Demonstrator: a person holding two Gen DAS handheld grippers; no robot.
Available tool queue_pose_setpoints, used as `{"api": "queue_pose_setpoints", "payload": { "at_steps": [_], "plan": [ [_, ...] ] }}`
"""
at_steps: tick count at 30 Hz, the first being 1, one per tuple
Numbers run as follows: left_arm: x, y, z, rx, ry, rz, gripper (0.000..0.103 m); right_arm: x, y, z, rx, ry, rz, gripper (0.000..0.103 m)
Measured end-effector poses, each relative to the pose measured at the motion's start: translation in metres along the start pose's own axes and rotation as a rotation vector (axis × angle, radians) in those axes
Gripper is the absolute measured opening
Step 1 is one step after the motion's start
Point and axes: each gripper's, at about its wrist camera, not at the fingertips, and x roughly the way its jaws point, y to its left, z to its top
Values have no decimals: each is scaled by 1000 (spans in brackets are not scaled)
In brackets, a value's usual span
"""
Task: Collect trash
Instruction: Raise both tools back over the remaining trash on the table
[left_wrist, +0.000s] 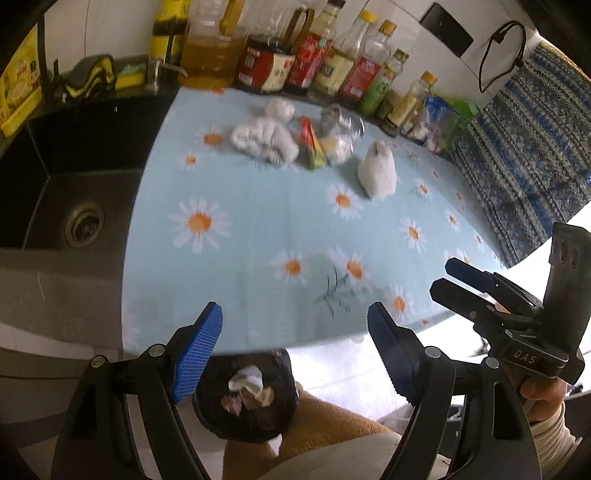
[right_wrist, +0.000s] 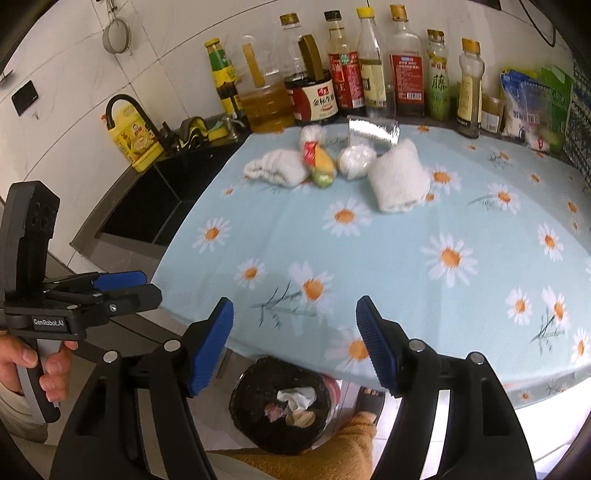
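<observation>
The ribbed blue pads (left_wrist: 201, 350) of the left gripper (left_wrist: 295, 343) are held apart with nothing between them. The right gripper (right_wrist: 295, 343) is likewise spread and empty. Below both, a round black-lined trash bin (right_wrist: 258, 410) containing crumpled paper (right_wrist: 295, 398) is seen on the floor at the near table edge. On the daisy-printed blue tablecloth (right_wrist: 406, 236), at the far side, soft white wads (left_wrist: 264, 138), a glossy red-yellow wrapper (left_wrist: 312, 144) and clear crinkled plastic (right_wrist: 373, 129) are clustered before a row of bottles (right_wrist: 369, 66).

Daisy-print tablecloth (right_wrist: 406, 258) carries white cloths (right_wrist: 400, 179), wrappers (right_wrist: 319, 162) and bottles (right_wrist: 373, 66).
</observation>
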Motion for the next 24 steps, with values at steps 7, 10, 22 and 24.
{"api": "queue_pose_setpoints", "payload": {
  "at_steps": [7, 10, 22, 24],
  "plan": [
    [5, -2, 26, -26, -32, 18, 78, 4, -31, 33, -3, -26, -15, 76],
    [8, -5, 37, -36, -46, 37, 78, 9, -47, 48, 3, -33, -18, 78],
    [23, -8, 70, -94, -49, 120, 78, 48, -96, 95, -17, 6, 2, 78],
    [27, -8, 76, -104, -45, 135, 78, 57, -103, 101, -17, 14, -10, 78]
  ]
}}
